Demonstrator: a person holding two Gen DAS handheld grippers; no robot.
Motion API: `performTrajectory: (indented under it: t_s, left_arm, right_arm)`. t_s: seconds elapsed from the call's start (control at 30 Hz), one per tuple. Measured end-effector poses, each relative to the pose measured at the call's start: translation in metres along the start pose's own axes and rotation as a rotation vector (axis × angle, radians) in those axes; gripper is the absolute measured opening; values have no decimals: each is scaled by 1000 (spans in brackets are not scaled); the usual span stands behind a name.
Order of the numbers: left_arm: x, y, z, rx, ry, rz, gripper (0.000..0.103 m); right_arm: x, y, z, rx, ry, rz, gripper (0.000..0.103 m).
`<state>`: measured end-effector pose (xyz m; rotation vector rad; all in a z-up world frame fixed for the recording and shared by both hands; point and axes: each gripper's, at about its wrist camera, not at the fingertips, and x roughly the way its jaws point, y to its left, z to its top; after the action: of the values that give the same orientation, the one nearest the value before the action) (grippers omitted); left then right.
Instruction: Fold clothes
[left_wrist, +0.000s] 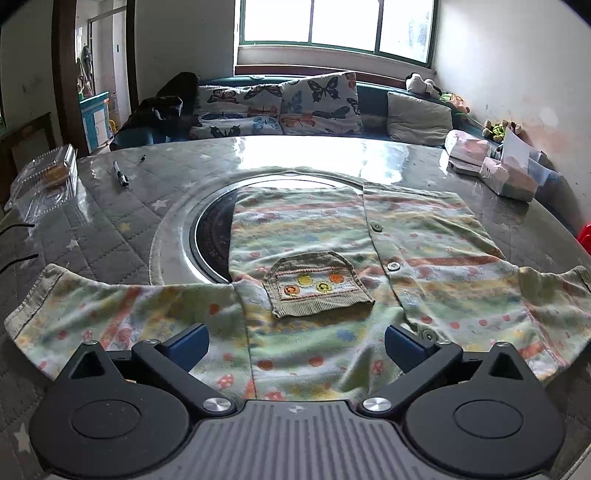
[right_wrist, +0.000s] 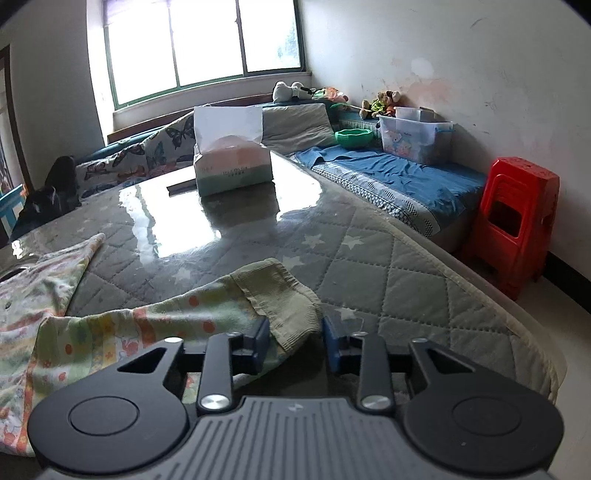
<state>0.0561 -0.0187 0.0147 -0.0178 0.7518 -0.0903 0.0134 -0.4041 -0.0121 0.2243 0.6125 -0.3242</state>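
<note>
Writing-wise there's almost nothing legible: the tissue pack (right_wrist: 232, 166) near the table's far edge has small print along its front, too blurry to read, and the clear storage bin (right_wrist: 413, 138) on the bench past the table has a cartoon bear picture.

The kid's cardigan (left_wrist: 332, 258) is pale green fleece with orange stripes, dots and little prints, plus a ribbed knit pocket (left_wrist: 317, 284) with embroidered circles and a row of buttons. It lies flat, front up, along the near edge of the table (left_wrist: 122, 221), sleeves spread out to both sides.

Left tongs (left_wrist: 295, 345) are spread wide over the shirt's near part, gripping nothing. Right tongs (right_wrist: 297, 341) are narrow, with the ribbed sleeve cuff (right_wrist: 284, 299) between the pads; can't tell if they're pinching it yet.
</note>
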Motion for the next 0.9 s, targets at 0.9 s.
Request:
performTrajectory:
  t_s: [0.9]
  left_arm:
    - [-2, 10, -9, -43, 9, 15, 103]
  right_arm:
    - [-66, 130, 58, -176, -151, 481, 9]
